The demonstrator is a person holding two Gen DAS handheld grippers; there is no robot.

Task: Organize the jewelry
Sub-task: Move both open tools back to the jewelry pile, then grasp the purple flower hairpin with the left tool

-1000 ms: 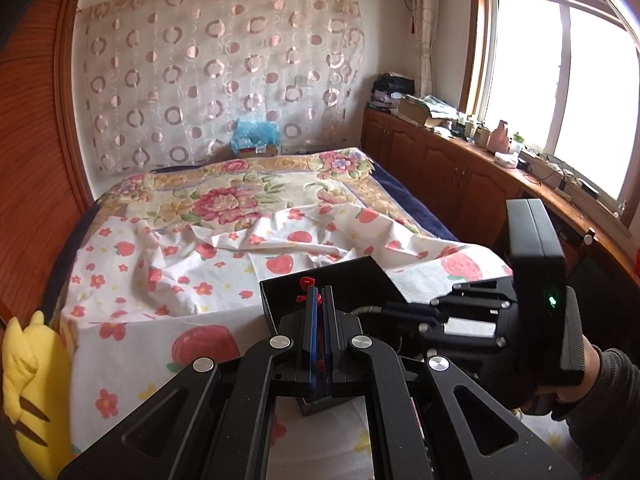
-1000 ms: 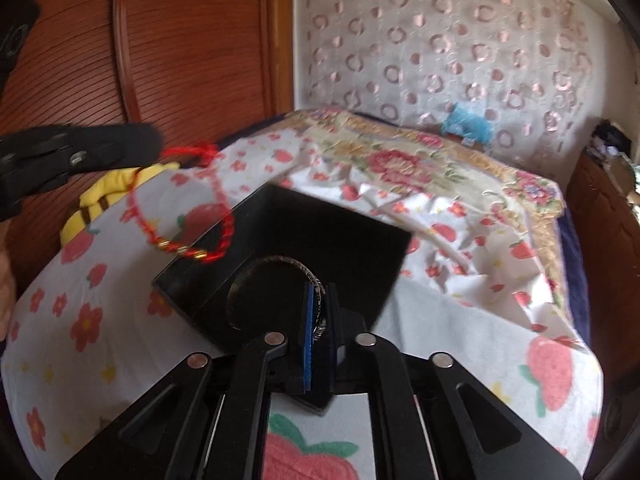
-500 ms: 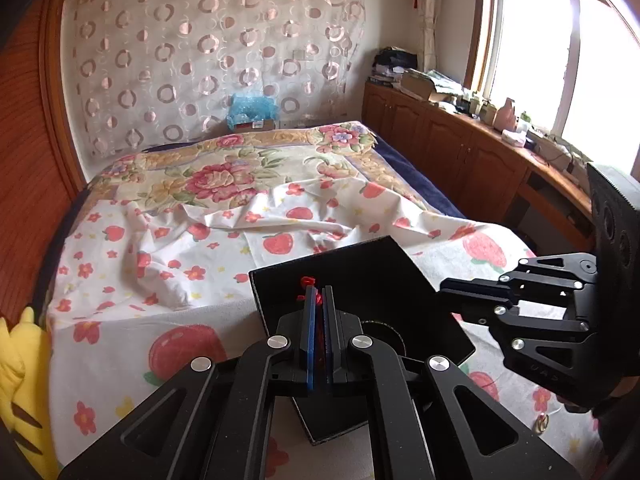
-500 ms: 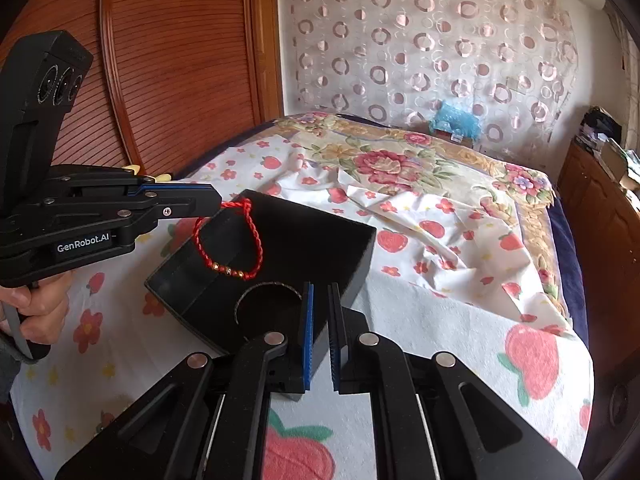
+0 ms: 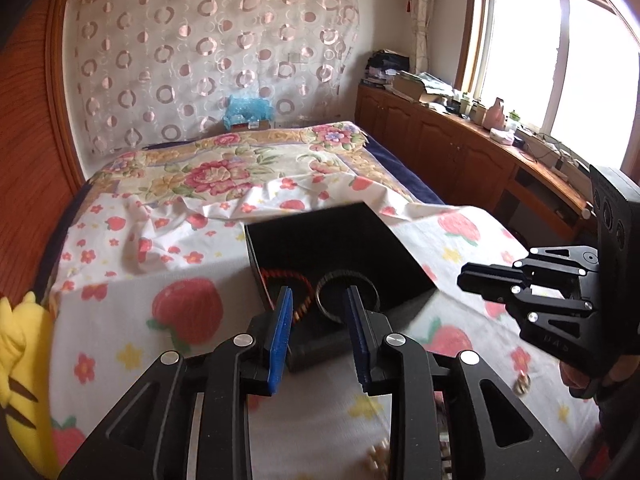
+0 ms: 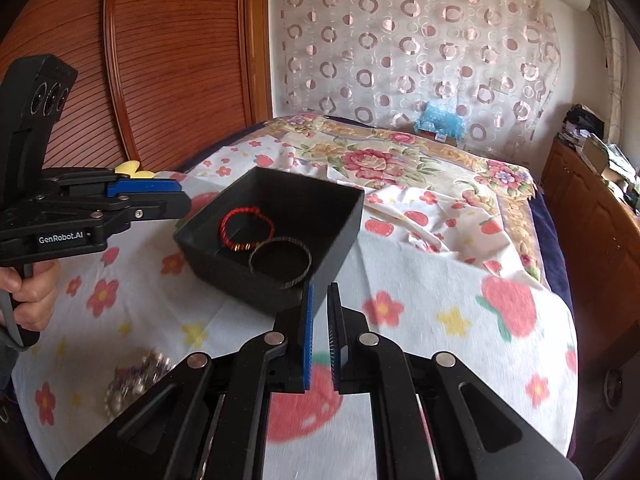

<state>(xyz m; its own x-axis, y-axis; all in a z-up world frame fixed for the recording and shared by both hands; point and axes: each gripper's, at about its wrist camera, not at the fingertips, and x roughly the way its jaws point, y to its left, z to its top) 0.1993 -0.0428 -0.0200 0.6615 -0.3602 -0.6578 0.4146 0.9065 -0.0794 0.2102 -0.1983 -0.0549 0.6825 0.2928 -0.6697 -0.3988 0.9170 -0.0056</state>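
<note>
A black open box [image 5: 304, 218] [image 6: 240, 278] sits on the strawberry-print sheet. Inside it lie a red cord bracelet with gold beads [image 5: 280, 273] [image 6: 245, 246] and, beside it, a dark bangle [image 5: 344, 274] [image 6: 280, 241]. My left gripper [image 5: 319, 296] [image 6: 182, 196] hovers at the box's near edge. Its jaws are opening, with nothing between the blue pads. My right gripper [image 6: 319, 296] [image 5: 466, 278] is off the box's near corner, all but shut, with a narrow empty slit between its pads.
Loose jewelry lies on the sheet: a silvery beaded heap [image 6: 136, 380], a small gold piece [image 5: 522, 384] and pale beads [image 5: 378, 456]. A yellow plush [image 5: 20, 352] sits at the bed's left edge. Wooden cabinets [image 5: 460, 148] line the right side.
My left gripper came down to the box and its jaws parted, so the red bracelet now lies inside. My right gripper left the dark bangle in the box and drew back.
</note>
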